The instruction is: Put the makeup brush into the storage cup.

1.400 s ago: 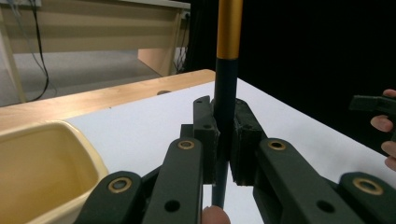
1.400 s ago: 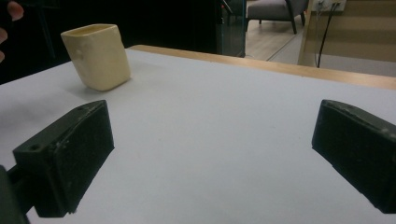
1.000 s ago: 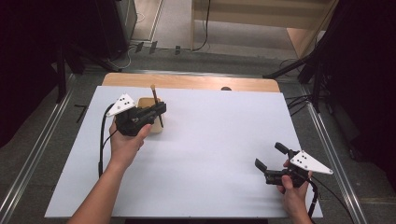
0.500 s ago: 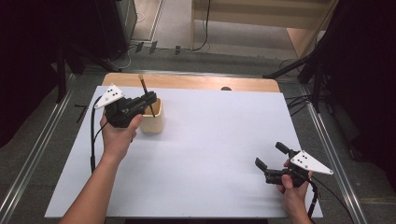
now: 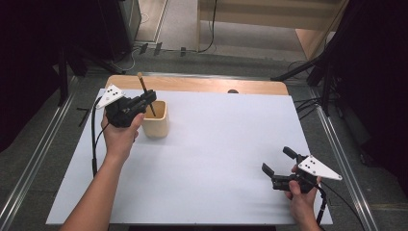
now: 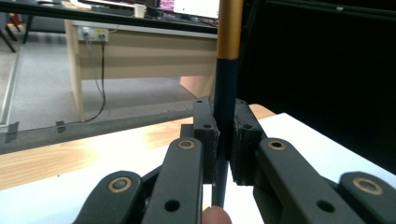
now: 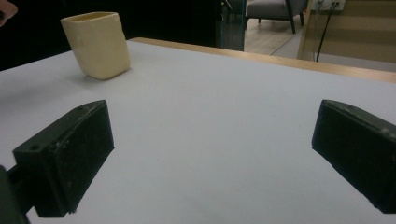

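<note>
Plainly unlabelled, the cup (image 5: 155, 120) sits beside the left tool's (image 5: 149, 98) brush (image 5: 142, 83).

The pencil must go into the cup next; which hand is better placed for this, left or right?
Left. The left tool is already shut on the pencil, just above the cup. The right tool is open, holds nothing, and is far across the table.

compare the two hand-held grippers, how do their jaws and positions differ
The left hand-held gripper has its jaws shut on a dark stick with a gold band, while the right hand-held gripper has its jaws wide open around nothing. The left is at the beige cup far on the table; the right is at the near edge. Both are black with grey plates.
</note>
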`<control>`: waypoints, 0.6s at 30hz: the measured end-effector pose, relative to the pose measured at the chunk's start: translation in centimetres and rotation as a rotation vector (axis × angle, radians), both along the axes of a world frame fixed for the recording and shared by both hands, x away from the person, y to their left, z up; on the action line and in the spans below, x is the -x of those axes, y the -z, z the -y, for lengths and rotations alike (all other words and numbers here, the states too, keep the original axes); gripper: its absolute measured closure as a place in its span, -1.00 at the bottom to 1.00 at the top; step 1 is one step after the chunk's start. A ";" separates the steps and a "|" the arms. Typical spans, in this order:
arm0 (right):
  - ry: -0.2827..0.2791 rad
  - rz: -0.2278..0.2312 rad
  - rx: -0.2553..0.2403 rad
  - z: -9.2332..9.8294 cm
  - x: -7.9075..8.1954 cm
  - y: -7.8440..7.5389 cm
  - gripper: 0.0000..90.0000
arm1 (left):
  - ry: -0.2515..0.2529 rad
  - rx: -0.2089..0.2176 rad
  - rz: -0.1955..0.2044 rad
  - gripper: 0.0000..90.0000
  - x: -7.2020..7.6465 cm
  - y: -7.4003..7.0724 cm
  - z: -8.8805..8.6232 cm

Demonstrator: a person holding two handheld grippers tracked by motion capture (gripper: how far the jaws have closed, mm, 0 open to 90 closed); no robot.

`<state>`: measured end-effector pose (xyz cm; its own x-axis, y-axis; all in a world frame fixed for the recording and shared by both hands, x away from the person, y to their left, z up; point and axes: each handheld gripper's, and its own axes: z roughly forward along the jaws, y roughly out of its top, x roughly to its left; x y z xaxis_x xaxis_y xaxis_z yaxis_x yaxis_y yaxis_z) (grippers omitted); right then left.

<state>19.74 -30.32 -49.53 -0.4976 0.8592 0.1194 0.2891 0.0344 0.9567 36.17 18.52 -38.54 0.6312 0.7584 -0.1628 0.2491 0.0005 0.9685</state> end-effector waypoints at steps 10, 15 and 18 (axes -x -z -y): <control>-0.004 -0.003 0.002 0.0 0.0 0.1 -1.00 | -0.045 -0.002 -0.001 0.86 -0.9 0.9 -0.2; -0.008 -0.004 0.002 -0.1 0.0 0.1 -1.00 | -0.061 -0.011 -0.010 0.86 -1.1 1.7 -0.3; -0.007 -0.005 0.004 -0.1 0.0 0.1 -1.00 | -0.065 -0.023 -0.021 0.86 -1.3 2.2 -0.4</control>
